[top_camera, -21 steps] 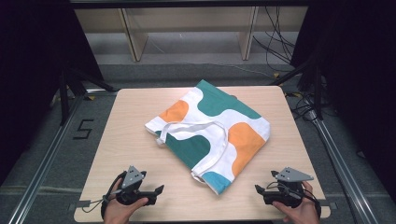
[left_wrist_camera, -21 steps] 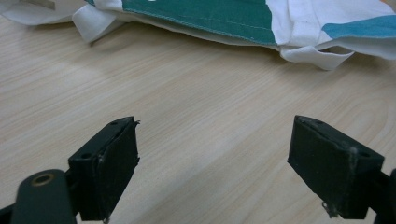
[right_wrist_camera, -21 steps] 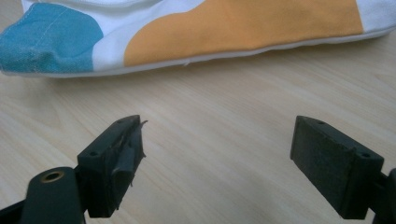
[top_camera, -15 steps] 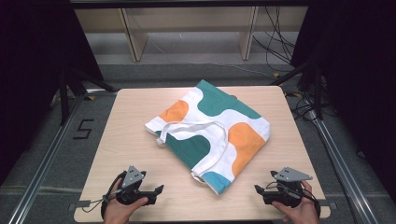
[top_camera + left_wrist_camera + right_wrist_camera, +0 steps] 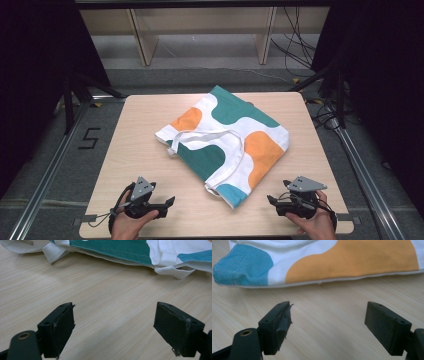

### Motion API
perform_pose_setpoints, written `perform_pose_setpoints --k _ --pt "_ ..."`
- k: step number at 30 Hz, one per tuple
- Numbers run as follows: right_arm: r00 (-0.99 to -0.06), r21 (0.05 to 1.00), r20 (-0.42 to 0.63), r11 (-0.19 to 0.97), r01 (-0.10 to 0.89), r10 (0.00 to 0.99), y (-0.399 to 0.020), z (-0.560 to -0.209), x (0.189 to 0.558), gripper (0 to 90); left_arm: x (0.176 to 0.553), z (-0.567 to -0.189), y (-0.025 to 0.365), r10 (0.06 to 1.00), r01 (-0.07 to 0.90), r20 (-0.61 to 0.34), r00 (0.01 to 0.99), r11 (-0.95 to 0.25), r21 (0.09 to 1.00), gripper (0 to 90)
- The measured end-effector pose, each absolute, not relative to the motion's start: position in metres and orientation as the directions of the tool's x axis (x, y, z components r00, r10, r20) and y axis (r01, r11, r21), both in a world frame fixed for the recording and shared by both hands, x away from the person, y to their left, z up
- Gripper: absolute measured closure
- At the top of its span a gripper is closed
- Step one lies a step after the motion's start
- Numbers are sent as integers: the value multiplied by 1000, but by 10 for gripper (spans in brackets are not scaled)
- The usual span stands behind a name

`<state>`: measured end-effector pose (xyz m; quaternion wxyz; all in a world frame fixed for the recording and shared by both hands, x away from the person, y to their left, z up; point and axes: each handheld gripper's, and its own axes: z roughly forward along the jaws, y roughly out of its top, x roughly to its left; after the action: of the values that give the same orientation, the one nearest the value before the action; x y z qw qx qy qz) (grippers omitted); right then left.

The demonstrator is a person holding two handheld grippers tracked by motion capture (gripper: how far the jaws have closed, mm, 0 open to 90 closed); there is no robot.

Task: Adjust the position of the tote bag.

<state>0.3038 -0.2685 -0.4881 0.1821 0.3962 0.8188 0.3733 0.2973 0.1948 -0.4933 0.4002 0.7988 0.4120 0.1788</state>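
Note:
A cloth tote bag [image 5: 230, 135] with white, green, orange and blue patches lies flat in the middle of the wooden table [image 5: 145, 115], its white handles [image 5: 210, 136] spread on top. My left gripper [image 5: 167, 202] rests near the front left edge, open, with bare wood between its jaws. In the left gripper view the bag's green edge [image 5: 112, 247] and a handle loop [image 5: 172, 271] lie ahead of the left gripper [image 5: 115, 325]. My right gripper [image 5: 272, 200] sits near the front right edge, open and empty. The right gripper view shows the bag's blue corner [image 5: 242, 263] and orange patch [image 5: 362, 257] beyond the right gripper [image 5: 328, 322].
Metal rails [image 5: 50, 170] run along both sides of the table. Wooden shelf legs [image 5: 145, 35] and cables [image 5: 300, 55] stand on the floor behind it. Bare wood lies between the bag and the front edge.

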Motion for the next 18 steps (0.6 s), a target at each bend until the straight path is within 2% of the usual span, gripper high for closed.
perform_pose_setpoints --k 3,4,5,8,9,15,16,18 --pt "-637 754 -21 430 497 771 -261 -488 308 234 298 -494 193 812 524 -55 581 -321 789 157" --pt "-641 759 -49 445 475 766 -260 -488 309 234 298 -494 194 807 516 -46 589 -331 790 157" --pt "-648 755 -86 473 453 757 -257 -488 310 235 298 -495 191 817 524 -79 571 -289 802 157" --pt "-662 764 -66 465 447 746 -249 -485 311 235 298 -495 191 816 522 -80 573 -288 803 159" --pt "-668 765 -56 462 448 742 -245 -484 311 235 297 -494 194 802 518 -52 595 -333 788 159" --pt "-703 781 -41 462 420 710 -224 -478 309 235 294 -494 192 809 504 -50 586 -316 804 161" --pt "-715 781 -45 471 411 697 -218 -477 308 235 295 -493 195 797 500 -21 604 -358 789 161" --pt "-730 781 -37 475 405 683 -206 -474 306 248 294 -495 194 812 519 -45 582 -329 789 161"
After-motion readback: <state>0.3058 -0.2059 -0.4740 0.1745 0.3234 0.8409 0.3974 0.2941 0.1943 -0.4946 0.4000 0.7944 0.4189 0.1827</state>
